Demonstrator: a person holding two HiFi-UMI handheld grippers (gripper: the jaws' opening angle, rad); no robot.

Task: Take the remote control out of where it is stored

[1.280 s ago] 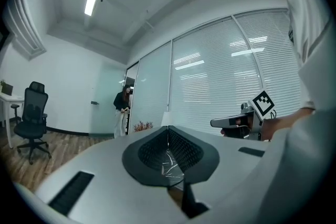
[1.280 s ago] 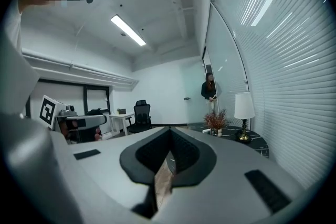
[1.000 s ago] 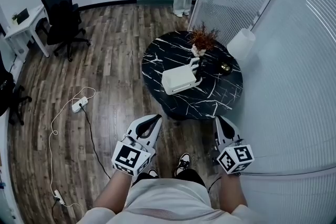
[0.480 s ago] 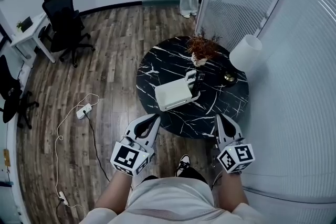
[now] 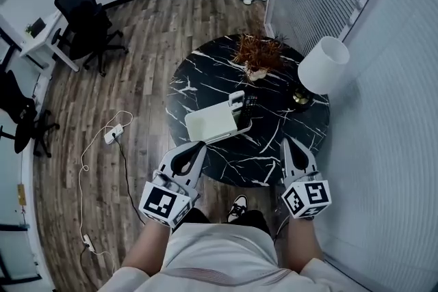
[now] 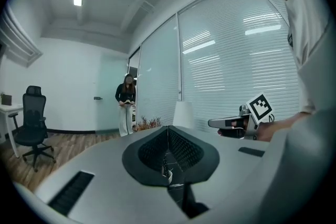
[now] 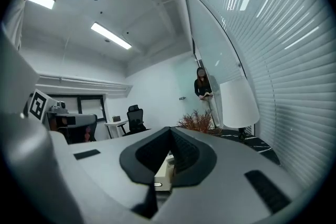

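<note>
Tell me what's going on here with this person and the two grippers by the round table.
A person stands at a round black marble table, holding the left gripper and right gripper near its front edge. Both grippers are shut and empty, and neither touches anything. On the table lies a white box, with what looks like the dark remote control at its far end. A plant and a lamp stand behind it. The remote has not been taken out yet.

Showed the left claw (image 6: pixel 168 129) empty, jaws pressed together. Caught a white lampshade (image 6: pixel 183 114) and a dried plant (image 6: pixel 149 123) beyond its tips, a standing person (image 6: pixel 126 105) farther off. Found the right claw (image 6: pixel 212 123) to its right, an office chair (image 6: pixel 32 123) far left.
</note>
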